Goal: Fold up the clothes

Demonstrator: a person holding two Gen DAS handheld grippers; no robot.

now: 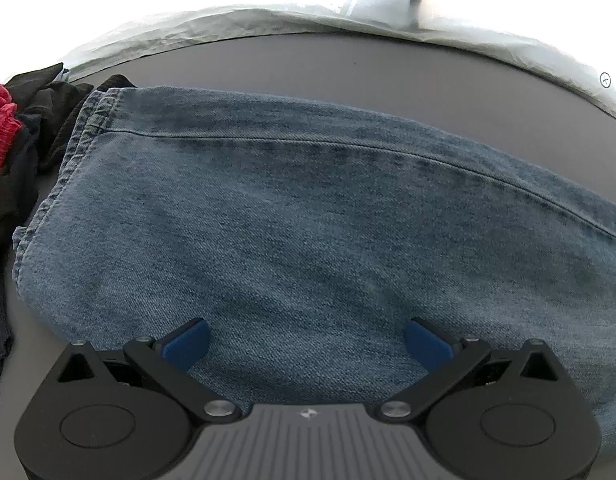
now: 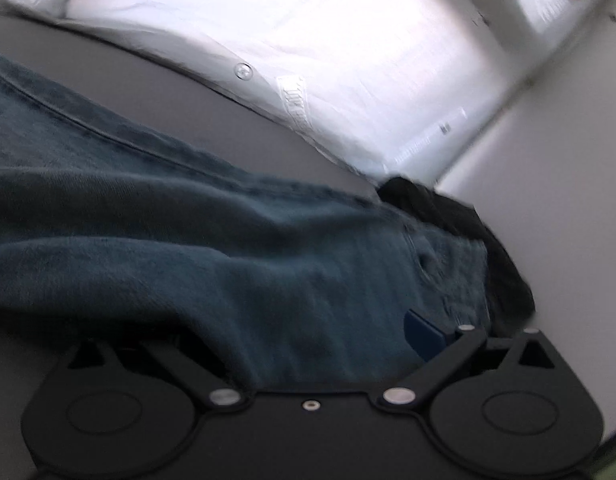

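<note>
Home laundry spot, grey table (image 1: 308, 64), heaped clothes (image 1: 24, 128), white sheet (image 2: 308, 40)

Work surface and surroundings. A smooth, matte grey tabletop (image 1: 308, 60) extends to a curved far edge in the left wrist view; the same grey surface (image 2: 156, 80) appears tilted in the right wrist view. Along its far edge lies a crumpled white sheet (image 1: 156, 40), seen in the right wrist view as a broad, brightly lit white covering (image 2: 308, 40) bearing a small round snap or button and faint printed lettering. Strong light from beyond the table overexposes the upper part of both views. A plain pale wall (image 2: 556, 200) rises at the table's right side, meeting the bright area along a dark diagonal seam.
</note>
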